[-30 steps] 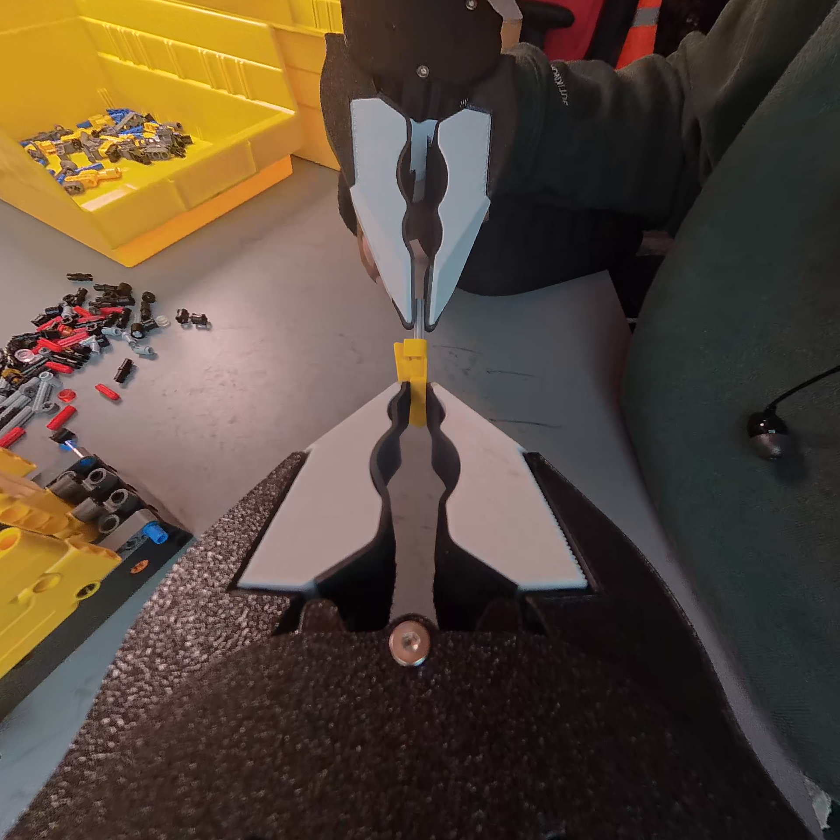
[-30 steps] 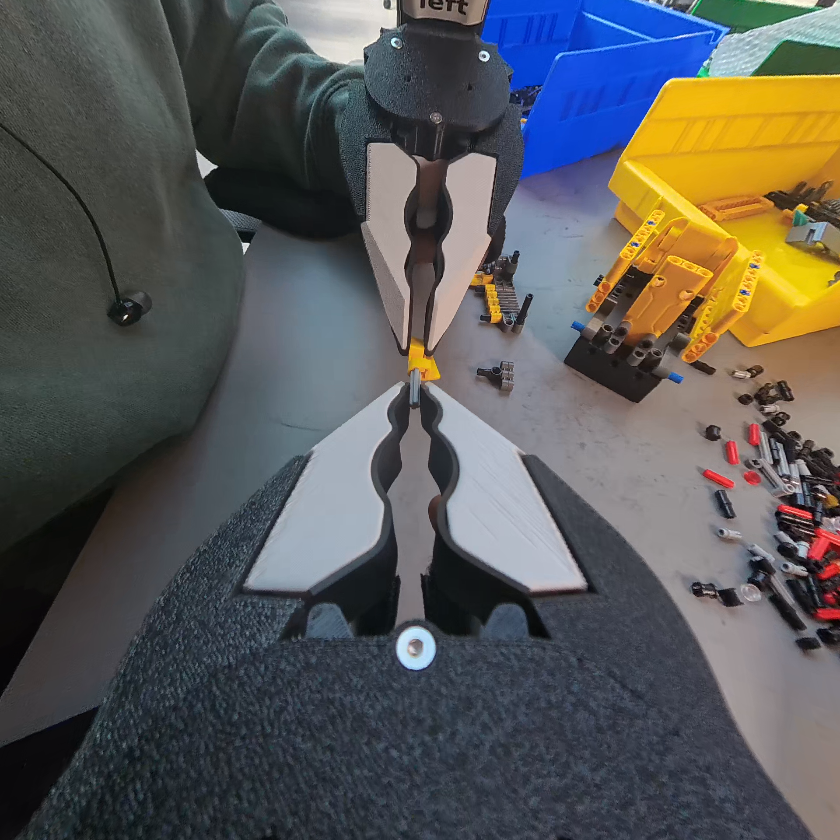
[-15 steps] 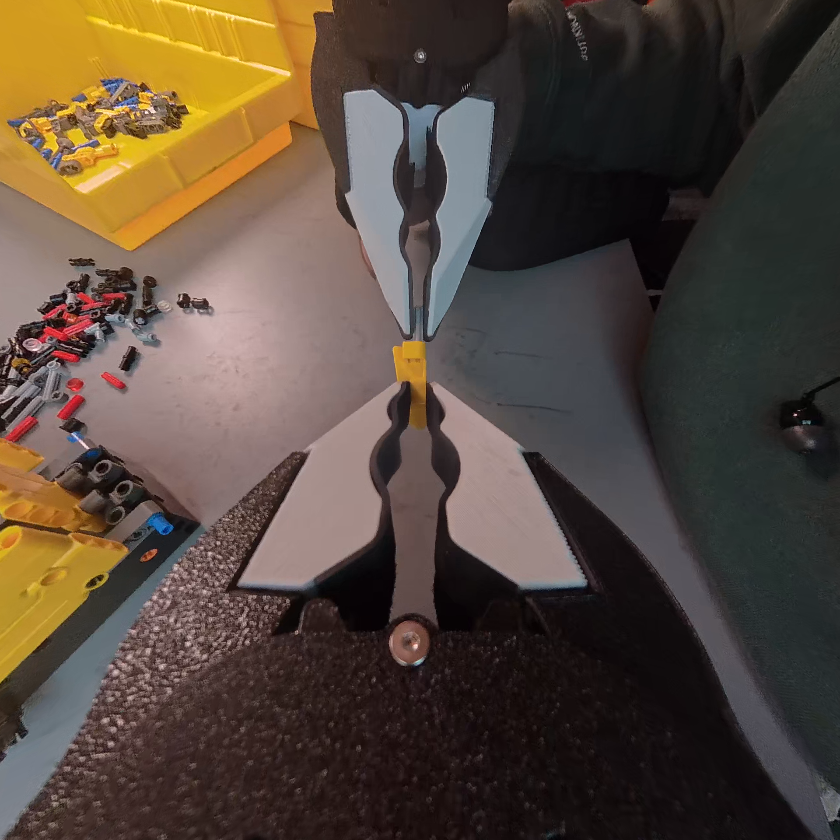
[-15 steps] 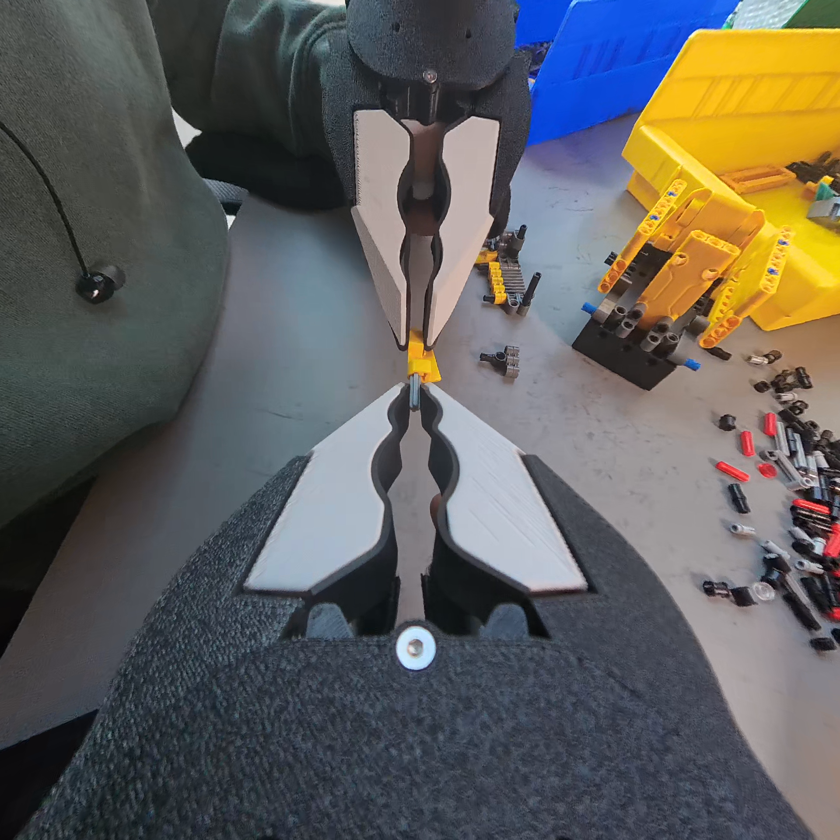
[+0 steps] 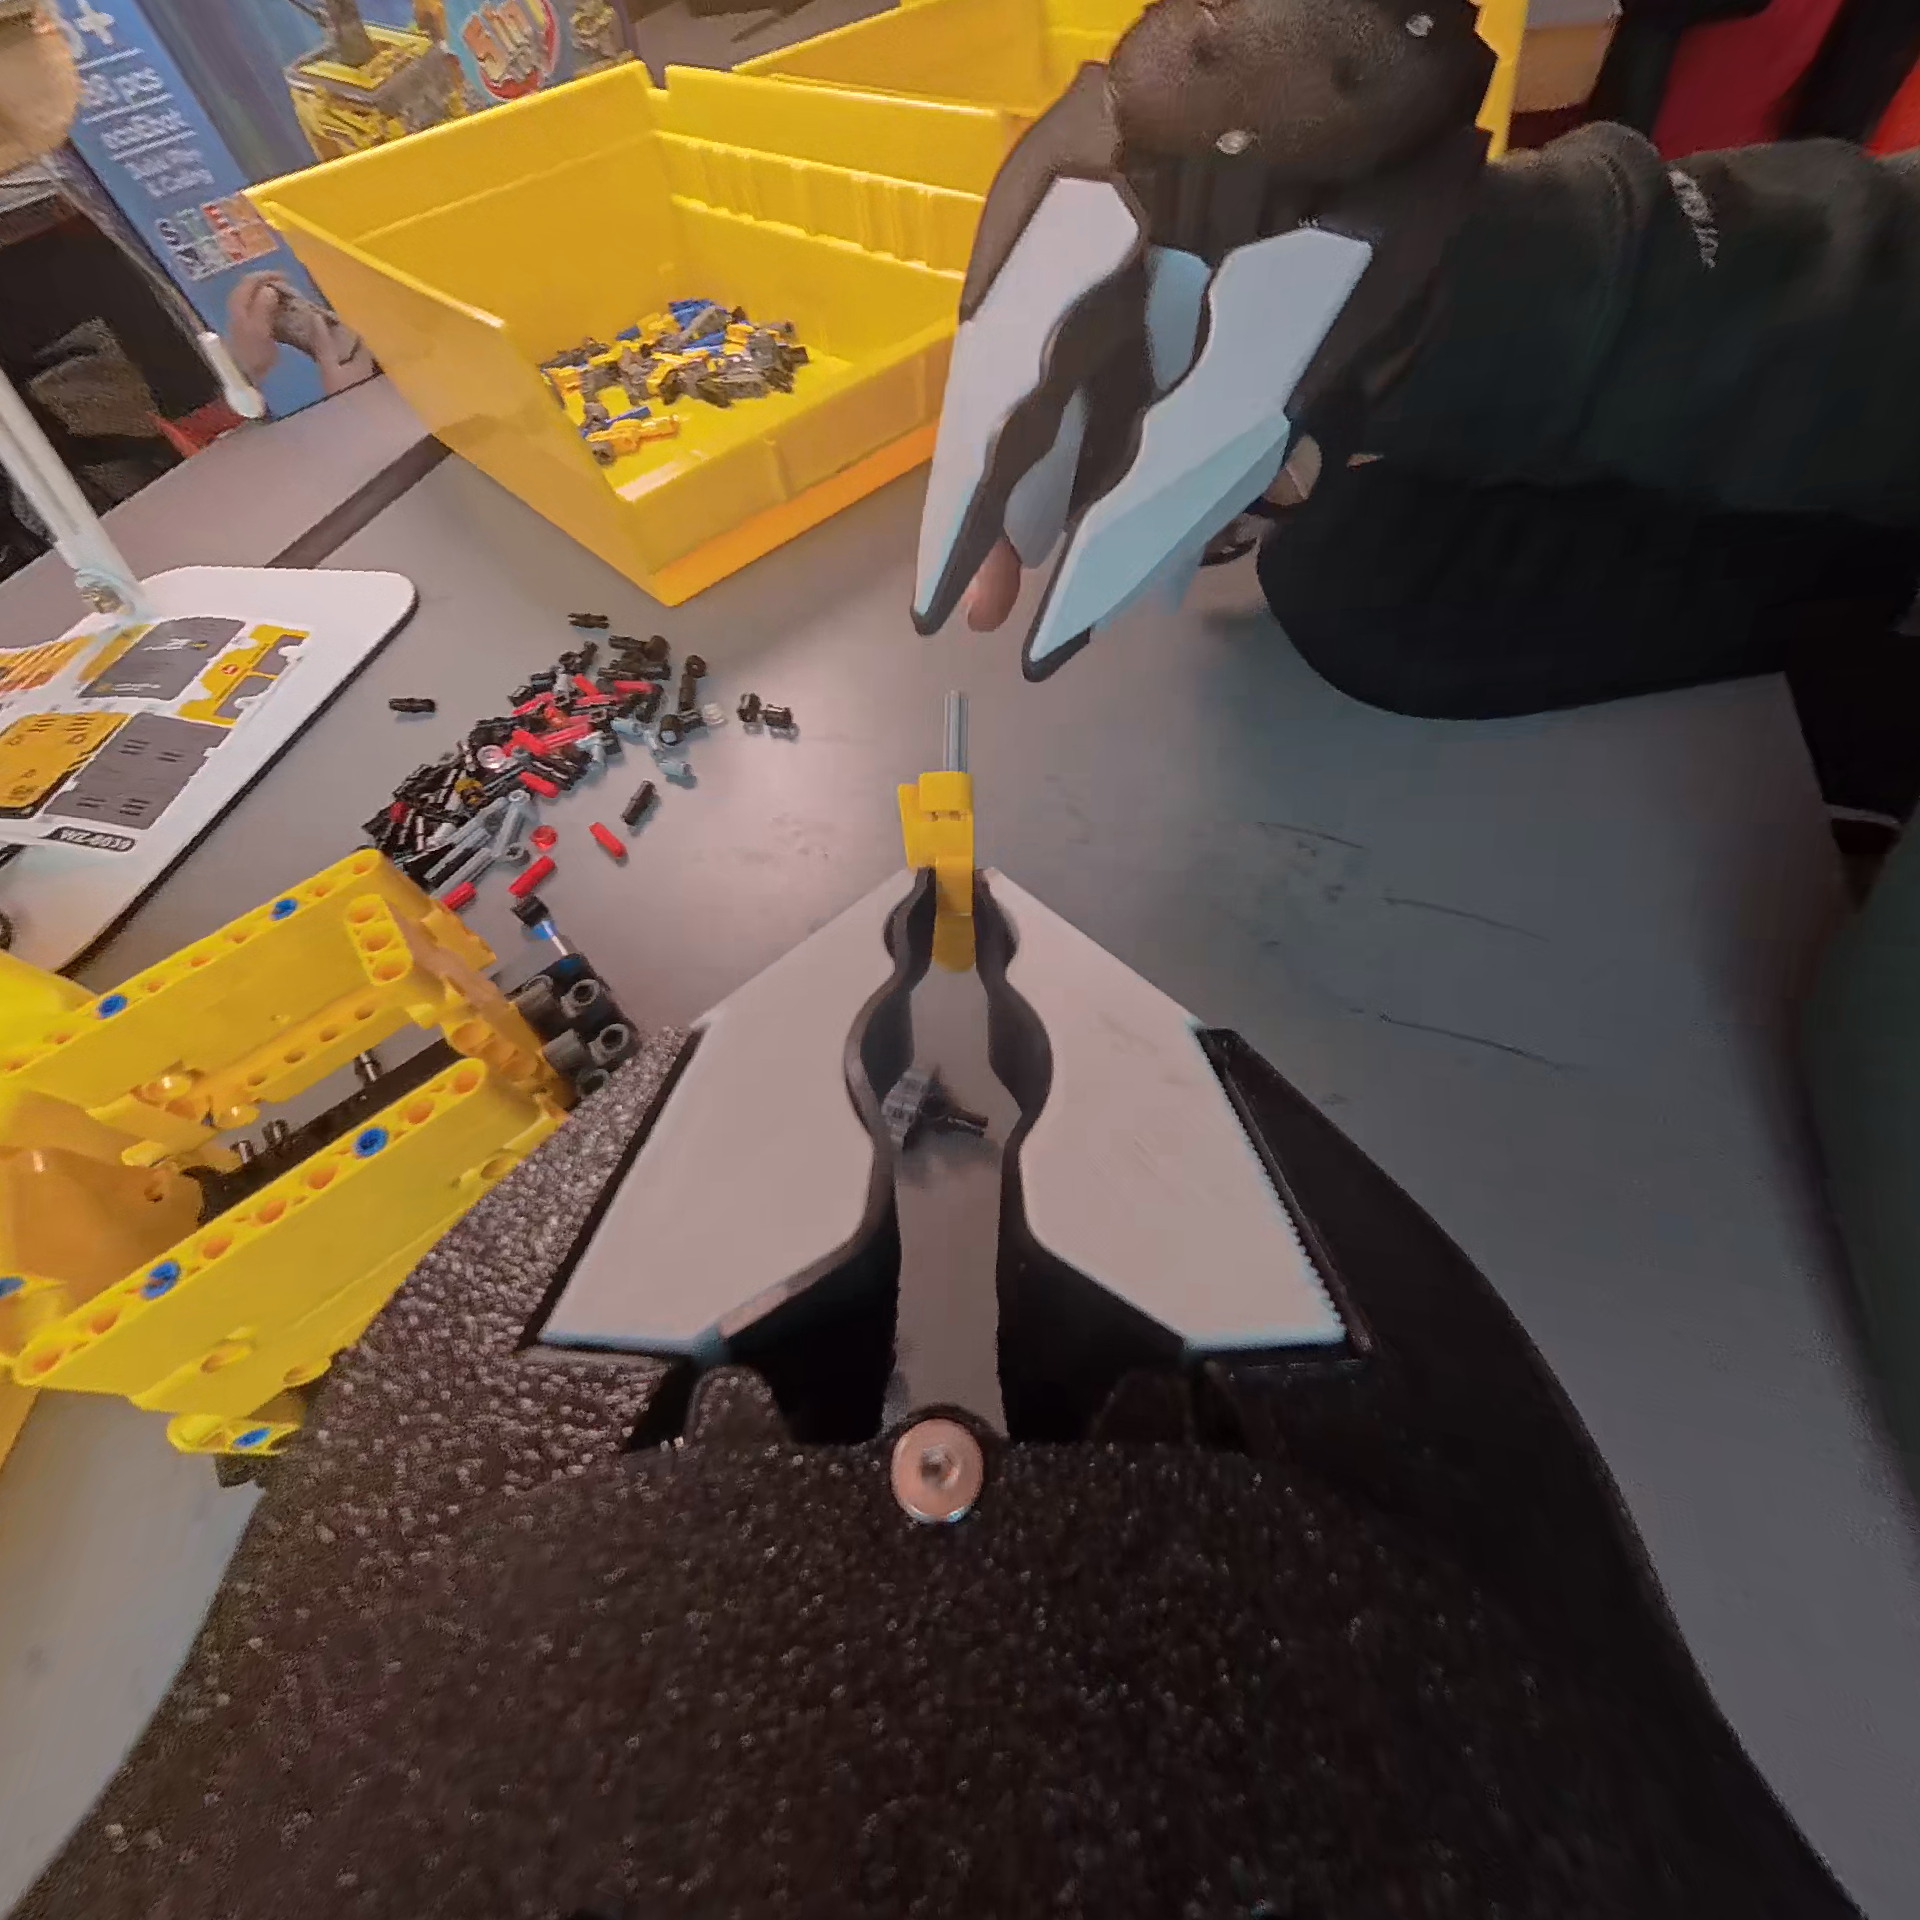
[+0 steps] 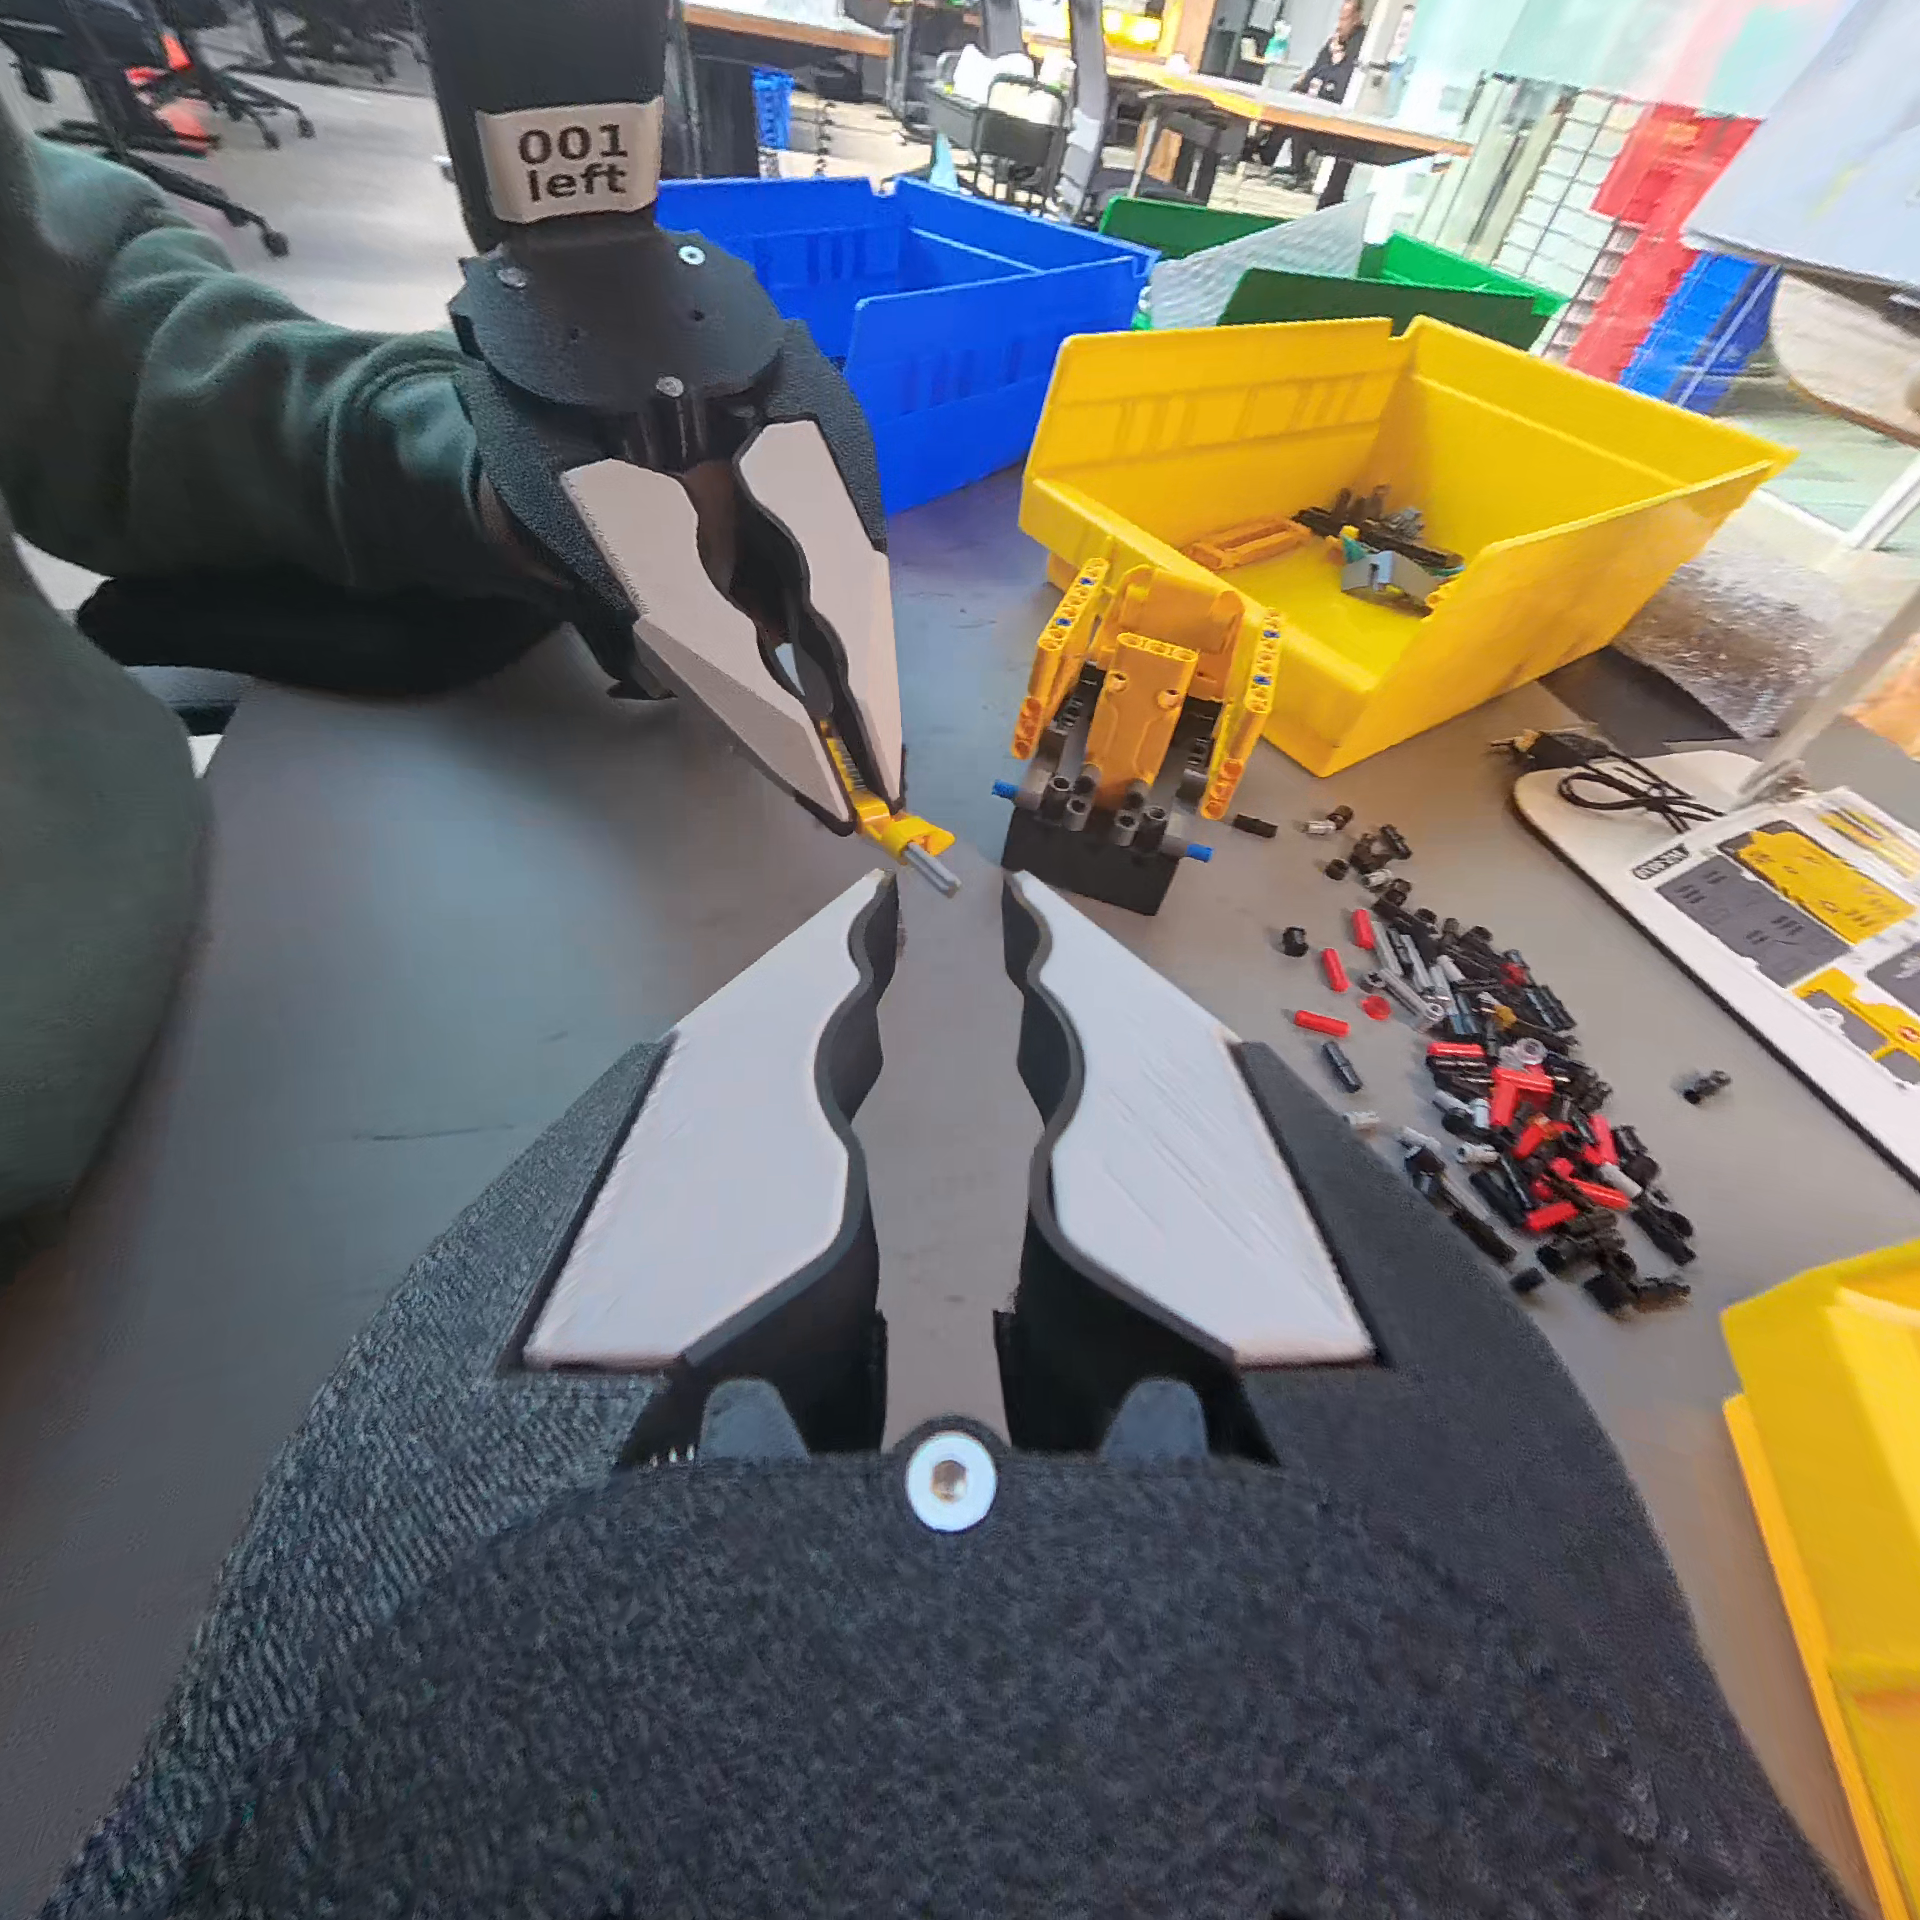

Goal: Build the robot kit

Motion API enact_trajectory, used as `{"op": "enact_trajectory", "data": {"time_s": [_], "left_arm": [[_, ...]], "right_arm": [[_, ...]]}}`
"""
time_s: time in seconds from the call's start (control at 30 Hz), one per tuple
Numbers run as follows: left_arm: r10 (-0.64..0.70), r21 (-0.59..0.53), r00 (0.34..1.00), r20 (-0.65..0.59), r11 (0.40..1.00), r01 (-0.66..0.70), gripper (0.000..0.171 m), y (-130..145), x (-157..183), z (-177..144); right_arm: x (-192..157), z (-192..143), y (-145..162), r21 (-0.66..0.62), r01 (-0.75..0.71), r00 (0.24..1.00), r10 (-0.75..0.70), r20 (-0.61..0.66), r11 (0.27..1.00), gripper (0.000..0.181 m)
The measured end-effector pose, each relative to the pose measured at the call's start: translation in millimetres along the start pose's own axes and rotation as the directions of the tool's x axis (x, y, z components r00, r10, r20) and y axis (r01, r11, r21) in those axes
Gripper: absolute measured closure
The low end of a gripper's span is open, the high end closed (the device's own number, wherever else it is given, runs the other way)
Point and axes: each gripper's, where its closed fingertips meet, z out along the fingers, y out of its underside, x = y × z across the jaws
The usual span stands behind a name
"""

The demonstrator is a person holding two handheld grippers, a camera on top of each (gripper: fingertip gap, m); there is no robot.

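Note:
My left gripper [image 5: 943,883] is shut on a small yellow connector piece [image 5: 938,831] with a thin grey axle [image 5: 954,727] sticking out of its far end. It holds the piece above the grey table [image 5: 1299,935]. My right gripper [image 6: 948,883] is open and empty, its tips just short of the axle's free end [image 6: 932,871]. In the left wrist view the right gripper [image 5: 997,634] hangs open above and beyond the axle, apart from it. In the right wrist view the left gripper [image 6: 862,810] comes in from the upper left, holding the yellow piece [image 6: 899,828].
A half-built yellow and black model [image 6: 1132,707] stands on the table, left of my left gripper [image 5: 239,1091]. A pile of small red, black and grey parts [image 6: 1496,1091] lies nearby. Yellow bins [image 6: 1455,520] and a blue bin [image 6: 935,301] stand behind. An instruction sheet [image 6: 1787,914] lies at the right.
My right gripper has opened, let go of the grey axle and drawn back from it. The axle stays in the yellow piece held by my left gripper. Both grippers have shifted and lifted.

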Motion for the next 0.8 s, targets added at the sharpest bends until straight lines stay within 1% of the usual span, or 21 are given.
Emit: {"op": "enact_trajectory", "data": {"time_s": [0.07, 0.1, 0.17, 0.23, 0.37, 0.43, 0.6, 0.63, 0.67, 0.8], "left_arm": [[-0.051, 0.034, 0.999, -0.004, 0.998, 0.051, 0.166, -5, -3, -1], [-0.068, 0.050, 0.998, -0.003, 0.996, 0.068, 0.165, -8, -4, -1], [-0.042, 0.053, 0.999, 0.027, 0.998, 0.040, 0.165, -8, -5, -1], [-0.003, 0.075, 0.999, 0.047, 0.997, 0.000, 0.165, -12, -4, -2], [0.078, 0.084, 0.992, 0.101, 0.993, -0.086, 0.165, -17, -3, -4], [0.107, 0.082, 0.988, 0.112, 0.990, -0.116, 0.165, -17, -1, -4], [0.159, 0.076, 0.976, 0.151, 0.982, -0.172, 0.165, -19, -1, -4], [0.168, 0.076, 0.973, 0.159, 0.980, -0.181, 0.165, -19, -2, -5], [0.176, 0.072, 0.971, 0.163, 0.979, -0.190, 0.165, -19, -2, -5], [0.208, 0.068, 0.960, 0.188, 0.972, -0.224, 0.165, -19, -2, -5]], "right_arm": [[8, 6, 1, -0.016, 0.004, 0.997, -0.005, -0.073, 1.000, 0.158], [8, 9, 0, -0.012, -0.005, 0.997, 0.004, -0.082, 1.000, 0.156], [4, 13, -6, 0.024, -0.055, 0.997, 0.057, -0.060, 0.998, 0.156], [6, 14, -7, 0.031, -0.121, 0.991, 0.123, -0.057, 0.992, 0.165], [-1, 15, -10, 0.051, -0.200, 0.980, 0.200, 0.011, 0.978, 0.167], [-3, 14, -14, 0.074, -0.228, 0.973, 0.226, 0.034, 0.971, 0.173], [-5, 13, -19, 0.098, -0.302, 0.952, 0.294, 0.083, 0.948, 0.169], [-5, 14, -20, 0.103, -0.320, 0.946, 0.312, 0.086, 0.942, 0.170], [-4, 15, -19, 0.102, -0.342, 0.939, 0.334, 0.087, 0.934, 0.175], [-6, 16, -25, 0.133, -0.403, 0.912, 0.386, 0.137, 0.905, 0.178]]}}
